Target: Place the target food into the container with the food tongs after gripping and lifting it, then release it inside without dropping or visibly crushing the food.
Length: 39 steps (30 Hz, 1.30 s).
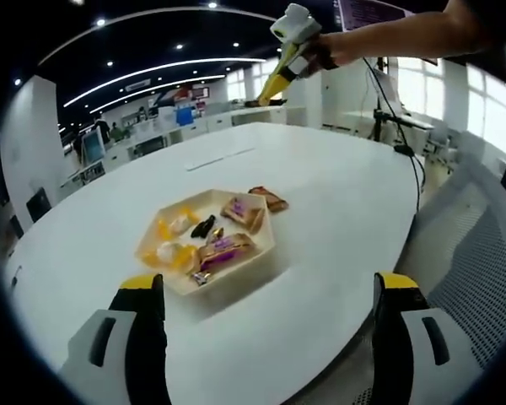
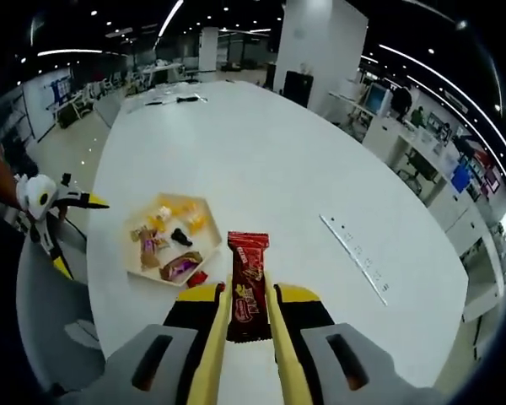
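Observation:
A pale hexagonal tray [image 1: 229, 283] [image 2: 131, 253] sits on the white table and holds several wrapped snacks. My right gripper [image 2: 247, 297] is shut on a red snack packet [image 2: 248, 274], held upright between its yellow fingers, high above the table and right of the tray. In the left gripper view the right gripper [image 1: 267, 97] hangs in the air at the top, on a person's arm. My left gripper [image 1: 268, 287] is open wide, empty, near the table's edge in front of the tray. It appears as the left gripper [image 2: 78, 234] at the left of the right gripper view.
A brown-red packet [image 1: 268, 199] [image 2: 196, 277] lies on the table touching the tray's outer edge. A long pale strip [image 2: 354, 253] lies on the table to the right. A mesh chair [image 1: 481, 261] stands by the table's edge. Desks and monitors fill the office behind.

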{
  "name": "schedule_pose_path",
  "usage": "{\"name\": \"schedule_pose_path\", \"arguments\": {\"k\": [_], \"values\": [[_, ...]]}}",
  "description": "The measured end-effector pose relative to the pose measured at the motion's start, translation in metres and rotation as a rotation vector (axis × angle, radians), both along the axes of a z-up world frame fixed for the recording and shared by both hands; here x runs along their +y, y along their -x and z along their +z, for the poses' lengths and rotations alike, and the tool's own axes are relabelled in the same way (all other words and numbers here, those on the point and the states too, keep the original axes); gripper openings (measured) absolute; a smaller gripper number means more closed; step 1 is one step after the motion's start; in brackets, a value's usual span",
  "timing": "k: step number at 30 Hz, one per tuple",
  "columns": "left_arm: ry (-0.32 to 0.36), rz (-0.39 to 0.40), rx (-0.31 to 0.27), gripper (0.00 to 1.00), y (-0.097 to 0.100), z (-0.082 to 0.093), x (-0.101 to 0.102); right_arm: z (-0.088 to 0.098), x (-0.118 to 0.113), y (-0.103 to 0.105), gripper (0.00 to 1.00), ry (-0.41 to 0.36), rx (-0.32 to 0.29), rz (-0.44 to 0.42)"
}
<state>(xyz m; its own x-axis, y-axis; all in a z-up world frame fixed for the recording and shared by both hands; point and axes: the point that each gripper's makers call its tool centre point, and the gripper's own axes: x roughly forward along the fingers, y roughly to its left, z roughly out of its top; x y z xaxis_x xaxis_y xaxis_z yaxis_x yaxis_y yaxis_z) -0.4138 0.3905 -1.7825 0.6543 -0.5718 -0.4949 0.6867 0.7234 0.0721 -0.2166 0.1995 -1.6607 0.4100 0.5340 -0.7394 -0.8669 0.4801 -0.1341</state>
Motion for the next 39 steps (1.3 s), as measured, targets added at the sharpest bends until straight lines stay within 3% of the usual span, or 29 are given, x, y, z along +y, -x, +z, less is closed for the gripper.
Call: {"name": "schedule_pose_path", "arguments": {"k": [12, 39], "values": [[0.002, 0.000, -0.008, 0.99, 0.000, 0.002, 0.000, 0.006, 0.010, 0.004, 0.23, 0.001, 0.002, 0.012], [0.002, -0.002, -0.022, 0.99, -0.001, 0.004, 0.000, 0.014, 0.061, 0.007, 0.23, -0.034, -0.015, 0.051]]}}
